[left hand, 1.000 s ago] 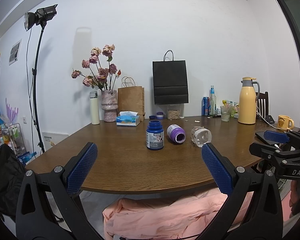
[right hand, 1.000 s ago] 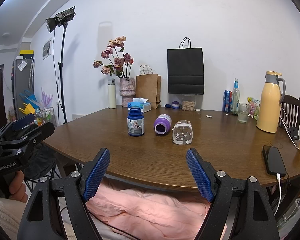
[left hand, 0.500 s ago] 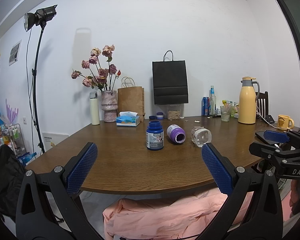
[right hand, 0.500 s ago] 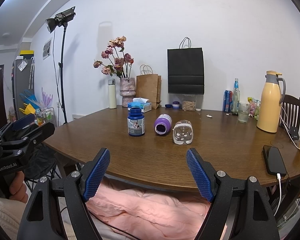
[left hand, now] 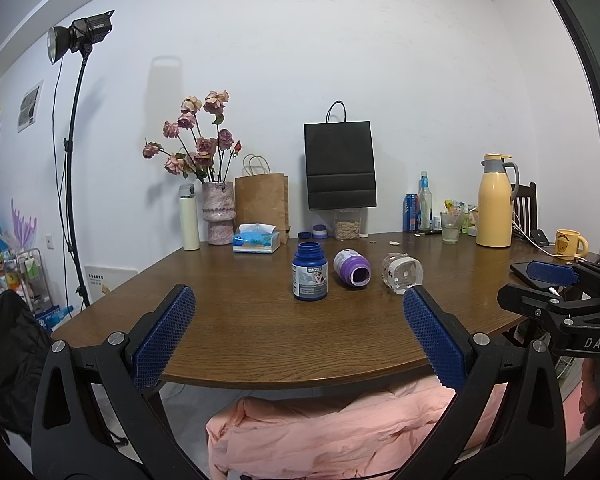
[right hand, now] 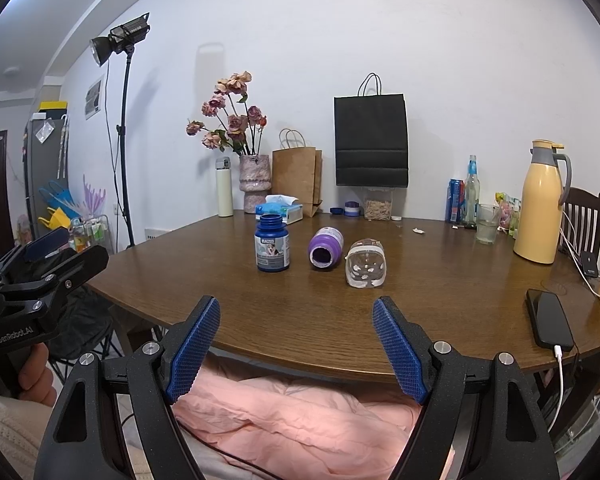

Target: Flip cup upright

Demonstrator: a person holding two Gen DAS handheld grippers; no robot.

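Observation:
A clear cup (left hand: 402,276) (right hand: 365,265) lies on its side on the brown table (left hand: 260,332) (right hand: 440,300). A purple cup (left hand: 352,268) (right hand: 325,247) lies beside it, its mouth toward me. To their left a dark blue bottle (left hand: 310,271) (right hand: 272,243) stands upright without a lid. My left gripper (left hand: 298,322) is open, held before the table's near edge with nothing between its fingers. My right gripper (right hand: 296,332) is open too, short of the cups, with nothing in it. Each gripper shows at the edge of the other's view.
Along the table's back stand a vase of flowers (left hand: 219,212), a white flask (left hand: 189,218), a tissue box (left hand: 256,239), paper bags (left hand: 340,166), a yellow jug (left hand: 496,202) and a yellow mug (left hand: 570,244). A phone (right hand: 550,318) on a cable lies at the right. Pink cloth (right hand: 292,412) lies below the grippers.

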